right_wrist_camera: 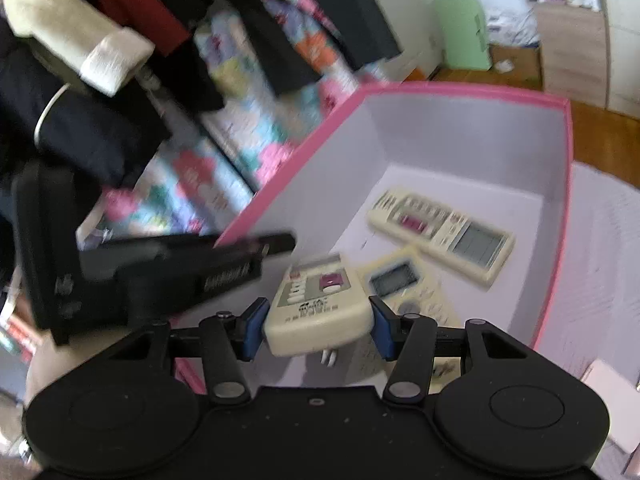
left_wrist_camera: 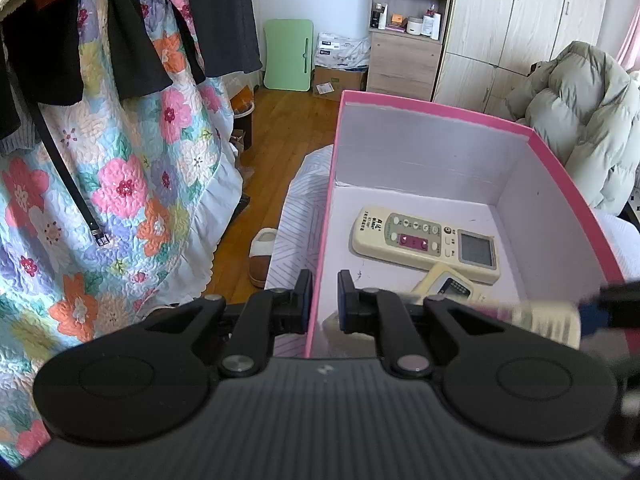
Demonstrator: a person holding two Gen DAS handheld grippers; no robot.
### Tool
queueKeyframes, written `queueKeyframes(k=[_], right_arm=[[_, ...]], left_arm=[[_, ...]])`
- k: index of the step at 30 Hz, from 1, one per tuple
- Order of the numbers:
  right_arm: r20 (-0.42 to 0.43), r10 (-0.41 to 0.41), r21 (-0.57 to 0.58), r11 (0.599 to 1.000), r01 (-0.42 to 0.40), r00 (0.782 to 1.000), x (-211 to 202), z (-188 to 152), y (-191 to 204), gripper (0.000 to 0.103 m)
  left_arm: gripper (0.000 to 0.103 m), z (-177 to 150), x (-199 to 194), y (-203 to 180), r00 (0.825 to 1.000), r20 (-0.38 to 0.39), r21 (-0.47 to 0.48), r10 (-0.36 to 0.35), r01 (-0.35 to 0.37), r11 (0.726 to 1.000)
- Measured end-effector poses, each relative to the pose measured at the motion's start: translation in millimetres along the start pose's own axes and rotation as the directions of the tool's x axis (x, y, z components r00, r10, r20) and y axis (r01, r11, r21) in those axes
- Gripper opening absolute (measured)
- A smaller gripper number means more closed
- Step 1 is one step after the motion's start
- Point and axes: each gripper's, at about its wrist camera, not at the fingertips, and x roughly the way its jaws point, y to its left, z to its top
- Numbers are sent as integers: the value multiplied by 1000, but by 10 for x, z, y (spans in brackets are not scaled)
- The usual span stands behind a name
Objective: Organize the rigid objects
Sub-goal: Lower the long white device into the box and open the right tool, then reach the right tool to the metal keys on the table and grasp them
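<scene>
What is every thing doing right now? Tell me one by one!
pink box: open, no lid on it.
big remote: lying flat in the box, buttons up.
second remote: lying in the box, screen up.
third remote: held over the box.
right gripper: shut on the third remote.
left gripper: straddling the box's wall, holding it.

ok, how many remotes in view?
3. Long cream remote with pink buttons flat in the pink box; smaller cream remote beside it; third held in right gripper.
</scene>
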Motion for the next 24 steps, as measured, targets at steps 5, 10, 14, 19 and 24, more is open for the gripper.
queueKeyframes(k=[5, 10, 14, 19, 24], right_arm=[[-17, 90, 30, 996, -90, 996, -114, -103, 17, 59], [107, 120, 30, 992, -123, 987, -605, -194, -48, 60], [226, 38, 22, 999, -44, 973, -964, -319, -199, 61], [198, -181, 69, 983, 170, 963, -1140, -509, -577, 61], [152, -327, 110, 943, 313, 933, -1188, -766, -892, 61]], left_arm=[[10, 1, 1, -16, 1000, -1, 5, 2, -2, 1000], [11, -5, 1, -26, 1000, -2, 0, -1, 1, 1000], [10, -12, -6, -33, 1000, -2, -1, -1, 1, 1000], [10, -14, -7, -33, 1000, -2, 4, 4, -4, 1000], [10, -13, -8, -34, 1000, -1, 8, 7, -7, 1000]])
